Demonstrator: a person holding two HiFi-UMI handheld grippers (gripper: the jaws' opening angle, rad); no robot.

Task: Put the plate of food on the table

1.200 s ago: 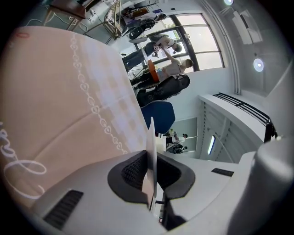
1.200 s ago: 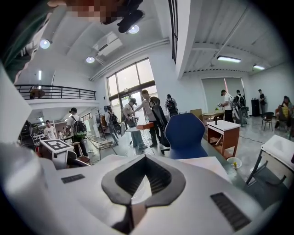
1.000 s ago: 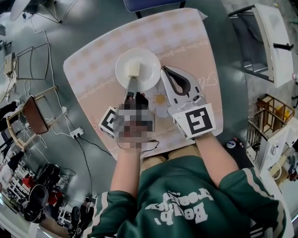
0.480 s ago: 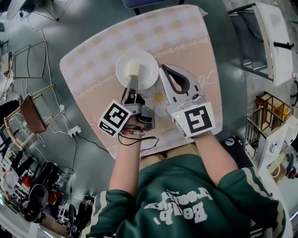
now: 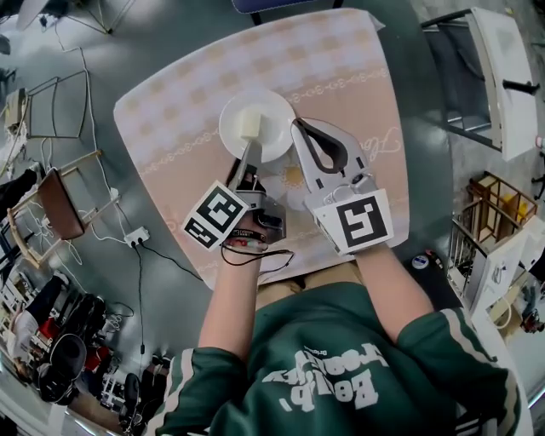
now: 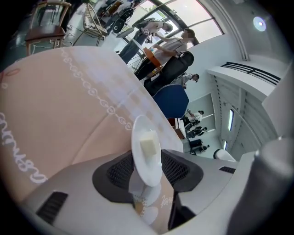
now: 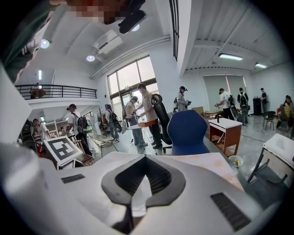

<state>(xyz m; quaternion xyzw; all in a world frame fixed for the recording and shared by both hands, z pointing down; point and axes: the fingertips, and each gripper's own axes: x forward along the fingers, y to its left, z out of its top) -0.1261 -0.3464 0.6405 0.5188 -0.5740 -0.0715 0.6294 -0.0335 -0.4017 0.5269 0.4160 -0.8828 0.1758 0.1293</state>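
Observation:
A white plate with a pale cube of food lies flat on the pink checked table. My left gripper reaches in from the near side, and the plate's near rim sits between its fingers. In the left gripper view the plate stands between the two black pads with a gap showing; the jaws are opening. My right gripper rests on the table just right of the plate. Its tips meet, with nothing between them.
A blue chair stands at the table's far edge. On the floor are a wooden chair and a power strip with cables to the left, and a white cabinet to the right. Several people stand far off.
The plate lies on the table in all three frames, with the left gripper at its near rim. The right gripper has stayed put. Only the view shifted a little.

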